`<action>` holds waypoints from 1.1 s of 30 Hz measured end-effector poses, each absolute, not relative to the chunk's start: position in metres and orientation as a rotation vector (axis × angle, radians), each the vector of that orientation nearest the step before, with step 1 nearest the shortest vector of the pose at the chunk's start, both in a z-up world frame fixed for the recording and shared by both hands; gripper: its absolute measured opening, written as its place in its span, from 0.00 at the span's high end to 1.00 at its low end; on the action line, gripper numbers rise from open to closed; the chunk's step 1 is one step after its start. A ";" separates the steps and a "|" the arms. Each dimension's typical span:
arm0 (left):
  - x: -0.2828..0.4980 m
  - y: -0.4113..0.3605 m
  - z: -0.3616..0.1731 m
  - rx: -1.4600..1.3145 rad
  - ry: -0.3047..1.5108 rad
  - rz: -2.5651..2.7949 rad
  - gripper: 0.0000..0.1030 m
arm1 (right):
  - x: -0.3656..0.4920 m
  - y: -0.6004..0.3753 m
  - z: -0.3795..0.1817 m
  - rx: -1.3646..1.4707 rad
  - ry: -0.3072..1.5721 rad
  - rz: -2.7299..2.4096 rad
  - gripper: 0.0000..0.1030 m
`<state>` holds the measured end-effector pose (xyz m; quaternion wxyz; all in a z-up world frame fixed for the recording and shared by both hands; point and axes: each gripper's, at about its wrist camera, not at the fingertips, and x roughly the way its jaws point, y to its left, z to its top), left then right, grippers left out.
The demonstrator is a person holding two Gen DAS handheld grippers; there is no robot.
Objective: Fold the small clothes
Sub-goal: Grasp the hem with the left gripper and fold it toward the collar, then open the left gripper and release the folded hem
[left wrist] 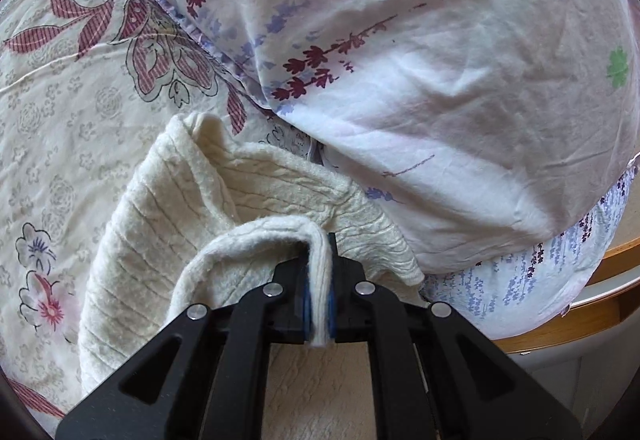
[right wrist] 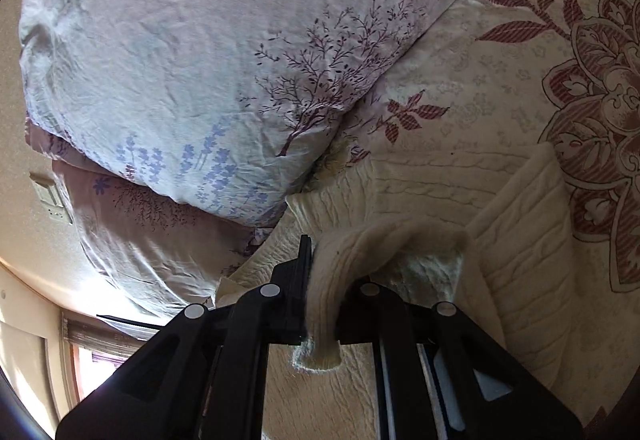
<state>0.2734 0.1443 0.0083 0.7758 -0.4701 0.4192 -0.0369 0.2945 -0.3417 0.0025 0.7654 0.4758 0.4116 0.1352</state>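
Low in both frames, the cream cable-knit sweater lies on the floral-printed bed just below the white lavender-print pillows. The left gripper and right gripper each pinch a doubled edge of it, fingers clenched. To fold well, both edges likely should be carried together, level and taut, then laid flush on the body.

Left wrist view: bright, even daylight on the pillow, soft shadow beneath its near edge, focus sharp at centre, strong fisheye curvature and dark vignette at the corners. Right wrist view: dimmer and warmer; glare from a window at near left, the bedspread in muted light, edges bent and slightly soft.
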 end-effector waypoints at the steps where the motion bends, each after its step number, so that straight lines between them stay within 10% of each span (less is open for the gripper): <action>1: 0.276 0.142 0.009 -1.001 0.914 -0.076 0.94 | 0.296 -0.342 0.002 1.038 0.895 0.286 0.91; 8: 0.290 0.134 0.013 -0.959 0.927 -0.072 0.83 | 0.302 -0.343 -0.008 1.095 0.940 0.239 0.89; 15: 0.286 0.127 0.045 -0.843 0.885 -0.144 0.27 | 0.291 -0.363 0.017 1.058 0.843 0.199 0.43; 33: 0.207 0.162 0.032 -0.565 0.950 -0.157 0.42 | 0.225 -0.358 0.023 0.601 0.904 0.183 0.51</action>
